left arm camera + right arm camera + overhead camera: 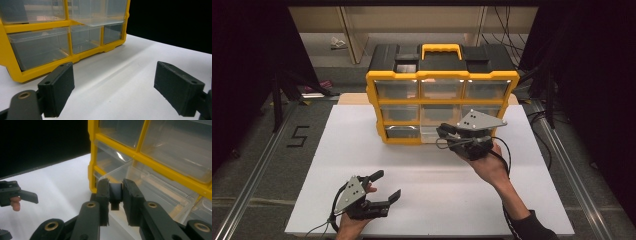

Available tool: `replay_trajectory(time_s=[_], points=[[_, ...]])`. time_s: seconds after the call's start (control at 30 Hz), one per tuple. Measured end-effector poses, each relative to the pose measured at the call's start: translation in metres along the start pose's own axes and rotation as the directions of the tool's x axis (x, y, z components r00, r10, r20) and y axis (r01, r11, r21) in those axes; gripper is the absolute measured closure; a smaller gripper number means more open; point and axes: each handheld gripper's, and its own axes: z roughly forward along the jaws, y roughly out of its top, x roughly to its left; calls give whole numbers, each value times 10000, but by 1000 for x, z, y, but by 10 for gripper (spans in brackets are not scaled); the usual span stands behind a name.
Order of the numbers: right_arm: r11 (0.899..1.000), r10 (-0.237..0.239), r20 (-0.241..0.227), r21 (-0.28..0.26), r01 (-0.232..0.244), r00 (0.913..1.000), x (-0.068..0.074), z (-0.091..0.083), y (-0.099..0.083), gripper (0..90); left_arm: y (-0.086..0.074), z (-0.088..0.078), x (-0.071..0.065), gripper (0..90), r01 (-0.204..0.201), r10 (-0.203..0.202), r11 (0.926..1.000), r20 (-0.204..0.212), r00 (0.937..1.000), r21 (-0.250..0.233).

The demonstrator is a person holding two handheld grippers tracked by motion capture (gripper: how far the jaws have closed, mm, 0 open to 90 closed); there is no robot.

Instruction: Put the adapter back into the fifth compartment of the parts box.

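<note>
A yellow organizer (442, 90) with clear drawers and a black top stands at the back of the white table (362, 150). One clear drawer (117, 172) in its middle column is pulled out a little. My right gripper (443, 134) is at that drawer's front and is shut on a small black block (115, 192), which sits between its jaws (116, 188) by the drawer's rim. Near the table's front left my left gripper (388, 185) is open with nothing between its pads (58, 87), facing the organizer's lower drawers (37, 47).
The white table ends close behind my left hand at the front edge (427, 234). Dark floor with metal rails (257, 165) runs along both sides. A yellow carry handle (441, 49) tops the organizer. Bare table lies between the two grippers.
</note>
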Motion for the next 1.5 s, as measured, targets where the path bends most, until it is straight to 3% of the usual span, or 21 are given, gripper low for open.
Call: replay_trajectory(time_s=[1.5], points=[[9975,616,707,308,-639,9956,-30,24,11,764,0,0,0,160,43,-43,10000,23,10000,-15]])
